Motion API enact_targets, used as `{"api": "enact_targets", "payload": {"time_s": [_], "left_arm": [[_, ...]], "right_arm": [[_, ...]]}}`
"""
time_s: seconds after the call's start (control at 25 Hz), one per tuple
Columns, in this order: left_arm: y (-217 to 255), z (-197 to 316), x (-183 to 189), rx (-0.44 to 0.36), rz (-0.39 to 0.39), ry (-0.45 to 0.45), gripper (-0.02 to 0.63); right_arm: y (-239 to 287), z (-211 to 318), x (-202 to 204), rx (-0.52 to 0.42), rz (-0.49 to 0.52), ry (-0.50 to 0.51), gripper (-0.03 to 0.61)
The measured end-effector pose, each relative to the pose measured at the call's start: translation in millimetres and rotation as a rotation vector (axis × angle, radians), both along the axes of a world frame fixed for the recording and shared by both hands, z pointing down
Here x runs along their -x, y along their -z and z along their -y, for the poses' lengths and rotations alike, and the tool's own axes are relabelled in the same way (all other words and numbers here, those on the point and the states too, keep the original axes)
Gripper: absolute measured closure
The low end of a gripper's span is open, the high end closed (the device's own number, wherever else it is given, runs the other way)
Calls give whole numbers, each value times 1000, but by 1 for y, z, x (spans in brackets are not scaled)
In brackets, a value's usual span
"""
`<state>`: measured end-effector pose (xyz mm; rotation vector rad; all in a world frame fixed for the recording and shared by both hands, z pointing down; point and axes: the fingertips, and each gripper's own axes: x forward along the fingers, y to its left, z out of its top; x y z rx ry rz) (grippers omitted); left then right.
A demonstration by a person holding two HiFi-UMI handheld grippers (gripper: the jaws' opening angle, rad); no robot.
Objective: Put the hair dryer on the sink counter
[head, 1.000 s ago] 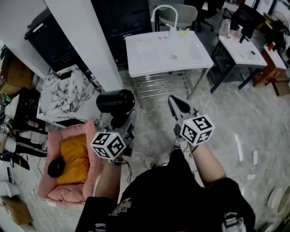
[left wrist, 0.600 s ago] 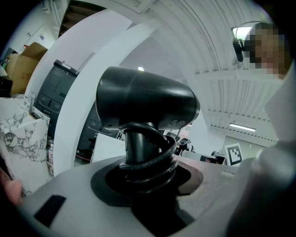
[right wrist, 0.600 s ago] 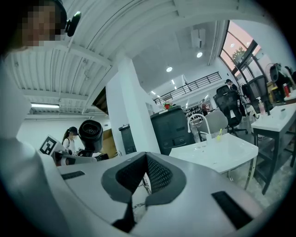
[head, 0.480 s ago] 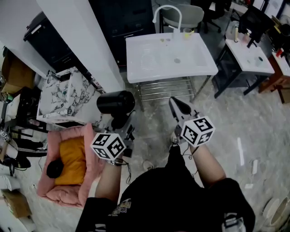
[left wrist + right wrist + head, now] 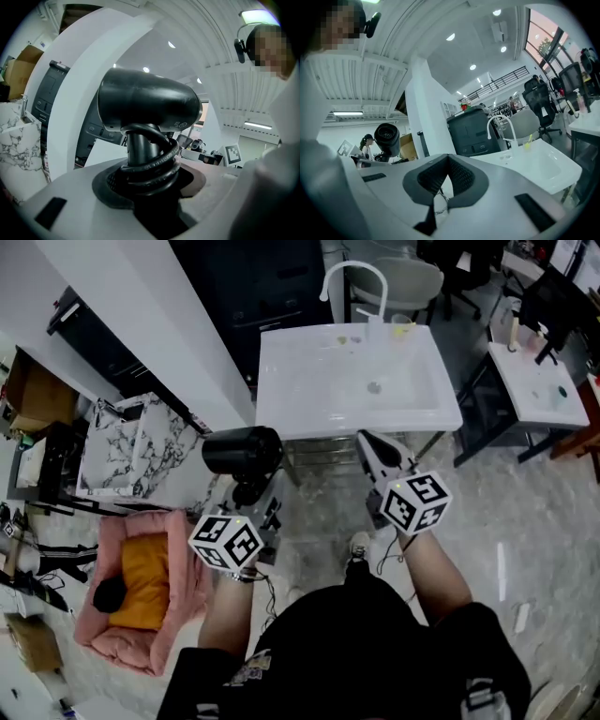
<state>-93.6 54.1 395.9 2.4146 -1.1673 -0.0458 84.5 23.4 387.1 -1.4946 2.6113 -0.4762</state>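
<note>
A black hair dryer point(image 5: 242, 450) is held upright, its handle wrapped in black cord, and my left gripper point(image 5: 249, 493) is shut on that handle. In the left gripper view the barrel of the hair dryer point(image 5: 147, 105) fills the middle, above my left gripper point(image 5: 151, 180). The white sink counter point(image 5: 300, 395) with its curved faucet point(image 5: 352, 273) stands just ahead. My right gripper point(image 5: 372, 442) hovers near the counter's front edge, shut and holding nothing. The right gripper view shows the right gripper point(image 5: 442, 183), the hair dryer point(image 5: 387, 138) at left and the sink counter point(image 5: 534, 161) at right.
A white pillar point(image 5: 141, 324) and a black cabinet point(image 5: 267, 282) stand left of the sink. On the floor at left are a marble-patterned box point(image 5: 127, 451) and a pink pet bed point(image 5: 183, 601). Another white table point(image 5: 548, 390) stands at right, and a chair point(image 5: 408, 282) behind the sink.
The sink counter has come nearer and lower in the head view as the person stepped toward it. Both grippers keep their pose, and the hair dryer stays held.
</note>
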Motion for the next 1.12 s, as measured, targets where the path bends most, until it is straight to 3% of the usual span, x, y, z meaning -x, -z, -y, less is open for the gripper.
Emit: {"api": "enact_targets", "payload": {"time_s": [0.48, 0.76, 1.12], "left_arm": [[2, 89, -64, 16, 4, 72, 416], [1, 114, -98, 25, 11, 104, 416], [-5, 133, -125, 72, 28, 114, 416]], "right_arm": [[-2, 98, -60, 31, 26, 65, 580], [3, 128, -77, 23, 25, 128, 580], [3, 150, -102, 37, 62, 129, 580]]}}
